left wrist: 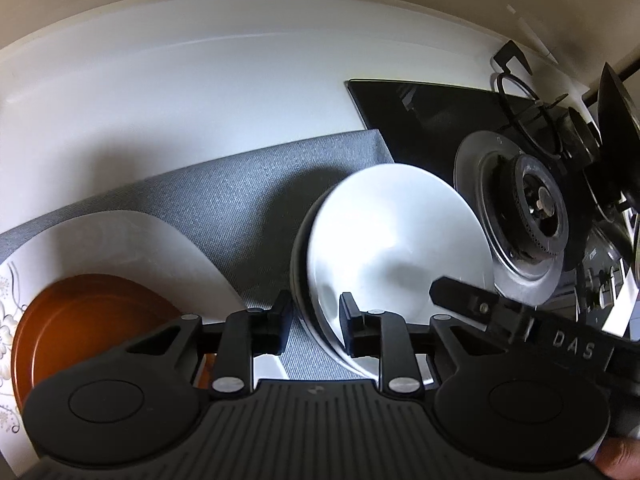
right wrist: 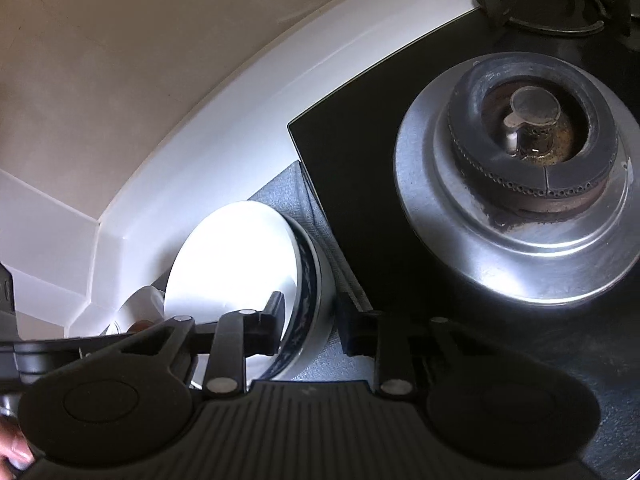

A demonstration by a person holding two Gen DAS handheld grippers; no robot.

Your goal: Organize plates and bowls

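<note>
1. My left tongs (left wrist: 314, 326) straddle the near rim of the round white ceramic bowl (left wrist: 396, 248), one finger outside, the other inside; there is a gap at each pad, so I read them as parted, not clamped.
2. My right tongs (right wrist: 312, 326) bracket the same bowl's (right wrist: 228, 264) opposite rim, fingers spread on either side of its wall, released as well.
3. Only the right wrist view shows me the dark blue band on the bowl's outer wall.
4. Only the left wrist view shows the right tongs' black arm (left wrist: 520, 320) reaching over the bowl.
5. The bowl sits on a grey woven mat (left wrist: 248, 200) on the white bench (left wrist: 180, 92).
6. To the left, clear in the left view alone, a round brown bowl (left wrist: 88, 320) rests on a white floral-edged plate (left wrist: 132, 240).
7. Just beside the mat lies the black glass hob (right wrist: 360, 168) with its steel gas burner (right wrist: 528, 160).
</note>
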